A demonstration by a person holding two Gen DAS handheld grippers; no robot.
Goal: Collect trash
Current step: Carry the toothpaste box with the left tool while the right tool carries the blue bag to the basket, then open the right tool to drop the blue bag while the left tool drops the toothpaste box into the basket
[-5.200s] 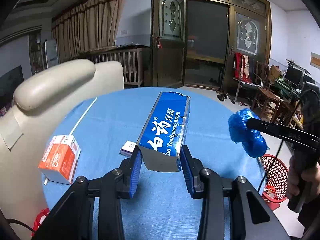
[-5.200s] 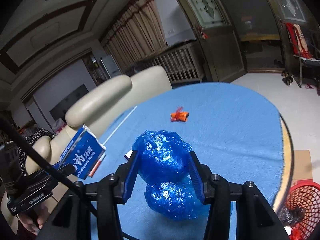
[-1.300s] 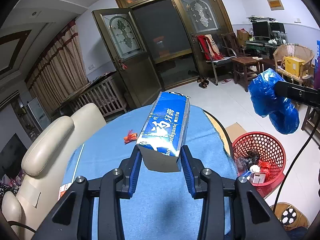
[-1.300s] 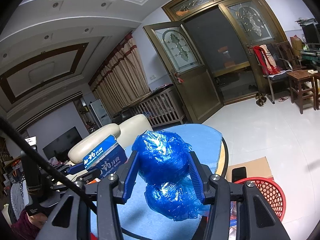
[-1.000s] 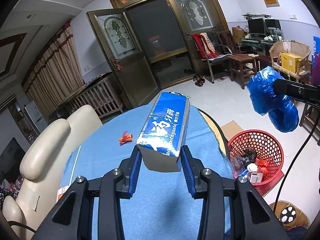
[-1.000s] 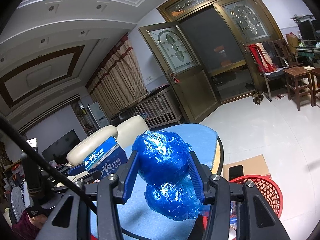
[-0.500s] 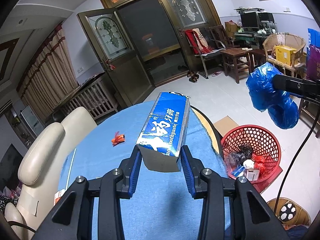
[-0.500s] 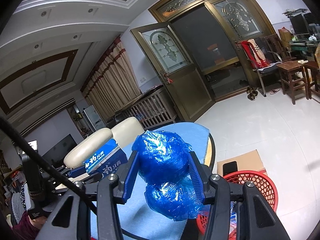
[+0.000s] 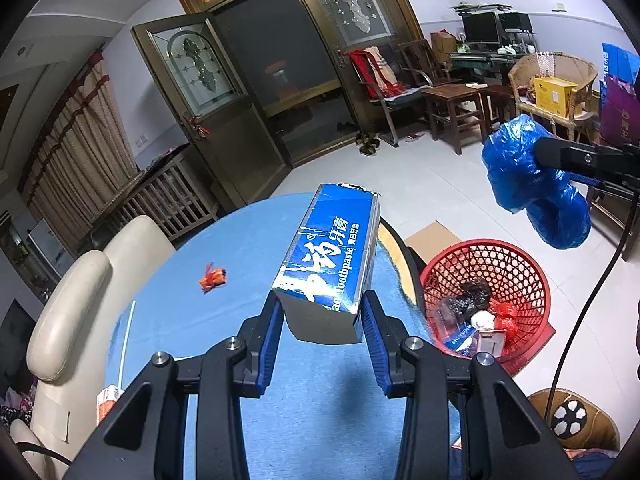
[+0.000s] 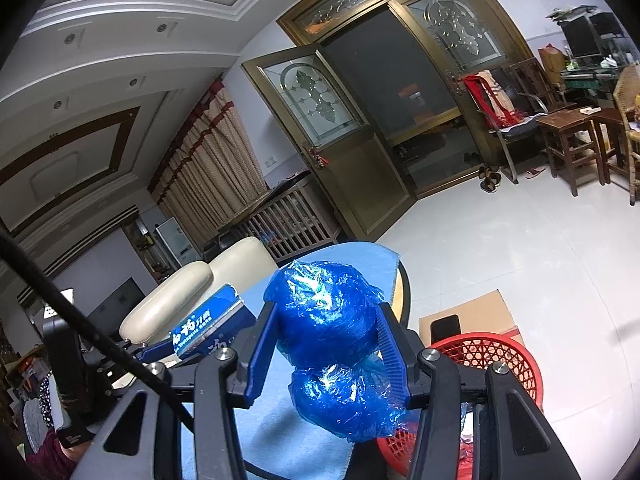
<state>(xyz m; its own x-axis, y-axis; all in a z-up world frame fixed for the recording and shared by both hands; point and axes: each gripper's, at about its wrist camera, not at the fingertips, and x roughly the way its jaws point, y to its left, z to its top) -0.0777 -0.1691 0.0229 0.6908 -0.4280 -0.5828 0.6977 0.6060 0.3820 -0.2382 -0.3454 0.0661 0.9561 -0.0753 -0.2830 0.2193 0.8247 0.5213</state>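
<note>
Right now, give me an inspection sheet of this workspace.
Surface: round table with blue cloth.
Job's things: toothpaste box and blue plastic bundle, both held; red basket on the floor, partly filled.
Clutter: orange wrapper, white straw, orange carton on the table.
Grippers: left gripper shut on the box; right gripper shut on the bundle.
Cables: black cable hanging near the basket.
Surroundings: cream chair, flat cardboard, doors.
</note>
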